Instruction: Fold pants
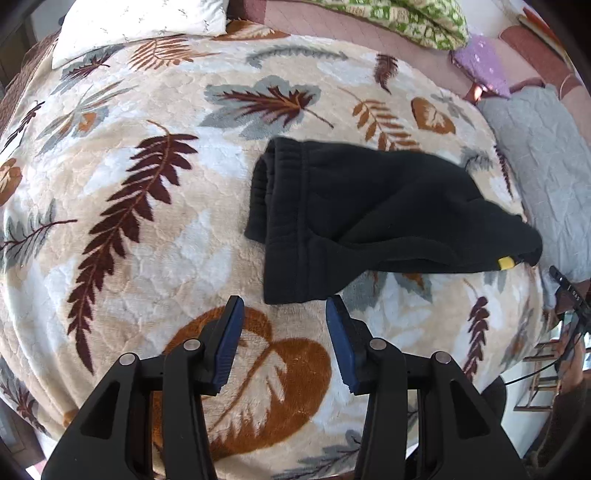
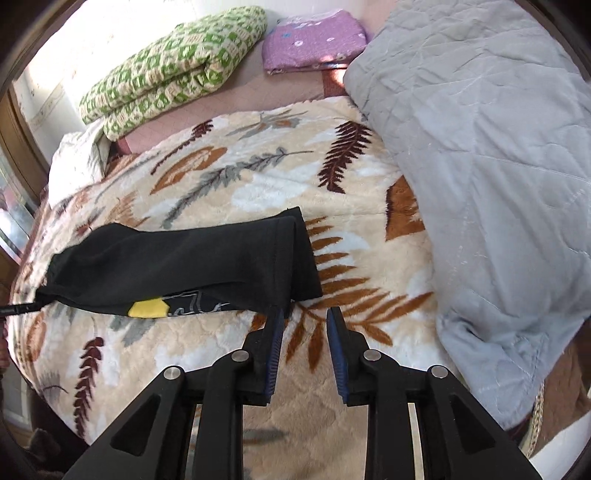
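- My left gripper (image 1: 284,301) hangs over the leaf-print blanket (image 1: 147,229), angled steeply down. Its 2 blue pads (image 1: 229,339) stand apart with only blanket showing between them; nothing is pinched.
- The black pants (image 1: 354,218) lie folded into a short bundle on the blanket, just beyond my left gripper's tips and a little to their right. The near left corner of the bundle falls between the 2 fingertips in the left wrist view, but no pad touches it.
- The ribbed waistband (image 1: 266,192) forms the bundle's left end in that view. A small yellow tag (image 1: 505,263) shows at the lower right end, close to the blanket's right edge.
- A white pillow (image 1: 140,26) sits at the blanket's far left corner.
- A green patterned quilt (image 2: 173,70) lies folded past the blanket's far edge, with a purple folded cloth (image 2: 314,40) just to its right.
- My right gripper (image 2: 306,312) is also spread, a narrower gap, with blanket visible between the pads. In the right wrist view the pants' (image 2: 184,262) lower right corner sits at the tip of the left finger (image 2: 275,332); whether they touch I cannot tell. Nothing is gripped.
- A grey quilted cover (image 2: 491,177) lies along the blanket's right edge.
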{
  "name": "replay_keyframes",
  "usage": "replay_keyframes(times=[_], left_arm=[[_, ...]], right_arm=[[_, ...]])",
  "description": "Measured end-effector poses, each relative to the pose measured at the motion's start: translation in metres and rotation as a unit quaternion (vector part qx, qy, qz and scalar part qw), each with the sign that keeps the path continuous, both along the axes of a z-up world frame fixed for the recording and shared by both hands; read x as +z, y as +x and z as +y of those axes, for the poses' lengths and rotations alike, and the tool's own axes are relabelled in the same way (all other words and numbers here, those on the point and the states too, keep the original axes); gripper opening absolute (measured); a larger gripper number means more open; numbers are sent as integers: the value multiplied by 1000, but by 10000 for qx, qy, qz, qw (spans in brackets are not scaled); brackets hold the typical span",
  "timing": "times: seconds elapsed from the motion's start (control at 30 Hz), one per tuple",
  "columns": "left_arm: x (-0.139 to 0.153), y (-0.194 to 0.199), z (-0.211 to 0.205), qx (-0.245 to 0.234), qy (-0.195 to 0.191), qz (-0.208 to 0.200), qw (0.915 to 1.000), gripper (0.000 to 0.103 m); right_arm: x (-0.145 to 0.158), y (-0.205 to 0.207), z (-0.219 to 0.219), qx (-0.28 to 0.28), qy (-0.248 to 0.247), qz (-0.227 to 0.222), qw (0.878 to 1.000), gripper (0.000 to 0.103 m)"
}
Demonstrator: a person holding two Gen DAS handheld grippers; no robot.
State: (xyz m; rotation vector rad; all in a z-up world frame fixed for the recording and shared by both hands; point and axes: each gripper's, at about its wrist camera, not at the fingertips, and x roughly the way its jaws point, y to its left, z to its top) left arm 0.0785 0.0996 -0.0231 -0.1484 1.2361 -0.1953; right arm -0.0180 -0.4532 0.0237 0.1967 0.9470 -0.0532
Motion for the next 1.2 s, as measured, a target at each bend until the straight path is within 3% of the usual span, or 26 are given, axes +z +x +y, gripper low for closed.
replay_keyframes(times=[0.2,0.27,0.5,0.7,0.83,1.0,1.07,1.2], left_arm=[[16,36,17,281,-356,10,9990,58],[11,51,17,347,-399,138,9985,59],[-5,86,9,403,-720,481,9954,59],[-16,104,9,352,-793,646,9941,59],[-21,109,3,243,-1129,745,9905,59],[-18,109,-12,40,-943,569,9939,58],[-12,105,-13,48,-944,432,9946,53],[-2,100,-15,7,-955,310,9950,33]], right_arm=[[21,13,-19,-501,1212,-97,9913,32],[18,26,-19,-573,1449,5,9878,45],[-6,79,-21,-839,1498,358,9845,46],[-22,97,-17,-780,1815,512,9790,46],[-23,99,-16,-748,1849,546,9784,46],[-24,100,-16,-690,1912,614,9772,46],[-26,102,-16,-640,1941,660,9767,46],[-30,107,-14,-446,2021,845,9747,46]])
